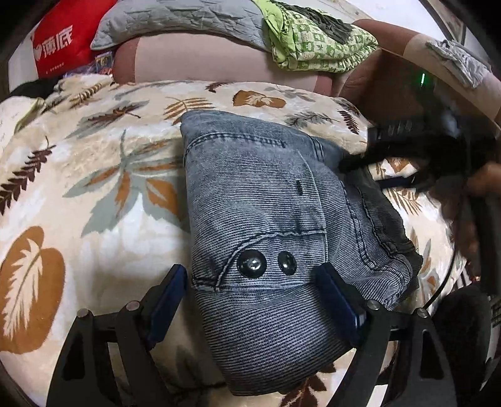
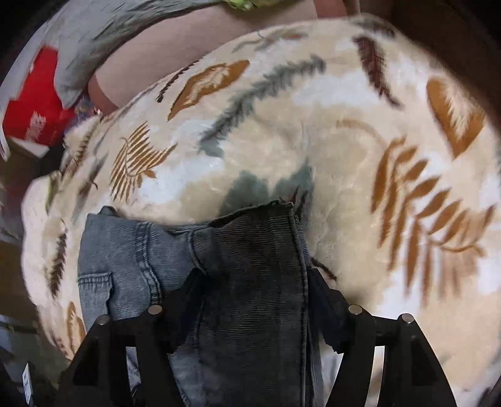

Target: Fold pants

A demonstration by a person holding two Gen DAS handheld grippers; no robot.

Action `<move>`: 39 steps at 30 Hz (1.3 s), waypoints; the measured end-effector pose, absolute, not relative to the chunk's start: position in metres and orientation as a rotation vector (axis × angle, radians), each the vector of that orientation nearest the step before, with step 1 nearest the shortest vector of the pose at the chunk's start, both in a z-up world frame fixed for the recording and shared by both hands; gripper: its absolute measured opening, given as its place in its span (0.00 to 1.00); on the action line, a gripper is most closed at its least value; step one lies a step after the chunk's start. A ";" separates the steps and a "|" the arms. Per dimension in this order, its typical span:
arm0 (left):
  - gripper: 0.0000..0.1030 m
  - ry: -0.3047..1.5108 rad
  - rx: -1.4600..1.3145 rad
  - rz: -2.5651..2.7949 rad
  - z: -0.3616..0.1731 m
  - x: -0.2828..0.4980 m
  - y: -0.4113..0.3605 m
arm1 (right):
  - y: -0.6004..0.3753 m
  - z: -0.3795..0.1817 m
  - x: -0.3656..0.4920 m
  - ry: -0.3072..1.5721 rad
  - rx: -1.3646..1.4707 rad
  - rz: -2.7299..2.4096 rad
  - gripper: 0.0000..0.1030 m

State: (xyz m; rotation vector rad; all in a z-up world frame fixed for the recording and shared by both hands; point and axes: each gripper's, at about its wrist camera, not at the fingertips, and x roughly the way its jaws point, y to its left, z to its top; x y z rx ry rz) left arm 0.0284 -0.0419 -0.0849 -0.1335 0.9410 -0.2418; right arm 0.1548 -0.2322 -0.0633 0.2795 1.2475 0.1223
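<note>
The left claw [image 1: 252, 280] is spread wide, its two blue-padded fingers [image 1: 167, 299] standing either side of the near end of a folded pair of grey-blue corduroy pants [image 1: 266, 219]. The cloth lies between the pads; whether they touch it is unclear. Just ahead of the claw, two dark round snap buttons [image 1: 251, 263] sit side by side on the top layer, below a stitched pocket flap.

The pants form a compact folded bundle lying on a cream blanket [image 1: 78, 175] printed with brown, tan and grey leaves. At the bundle's far right corner, seen from the left camera, the right claw [image 1: 372, 150] appears as a dark, blurred shape at the edge of the fabric.

In the right camera's view, the right claw [image 2: 253, 291] has its fingers apart, with a dark layer of the pants [image 2: 250, 266] lying between them and over the left finger. Whether the claw is pinching the cloth cannot be told. A lighter blue part of the pants, with a pocket, lies to the left on the same blanket [image 2: 344, 141].

Beyond the blanket, a pinkish cushion [image 1: 200, 59] rises behind it. On top lie a grey quilted cover [image 1: 175, 15] and a crumpled green patterned cloth [image 1: 316, 40]. A red bag [image 1: 59, 40] with white lettering stands at the far left.
</note>
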 end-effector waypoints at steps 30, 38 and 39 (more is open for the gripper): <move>0.90 0.913 -0.136 -0.274 -0.088 0.026 -0.041 | -0.092 -0.040 0.231 1.288 -0.109 0.215 0.55; 0.90 0.895 -0.152 -0.272 -0.087 0.023 -0.039 | -0.156 -0.010 0.193 1.205 0.071 0.271 0.55; 0.90 0.896 -0.161 -0.273 -0.087 0.022 -0.038 | -0.163 -0.016 0.184 1.206 0.070 0.280 0.55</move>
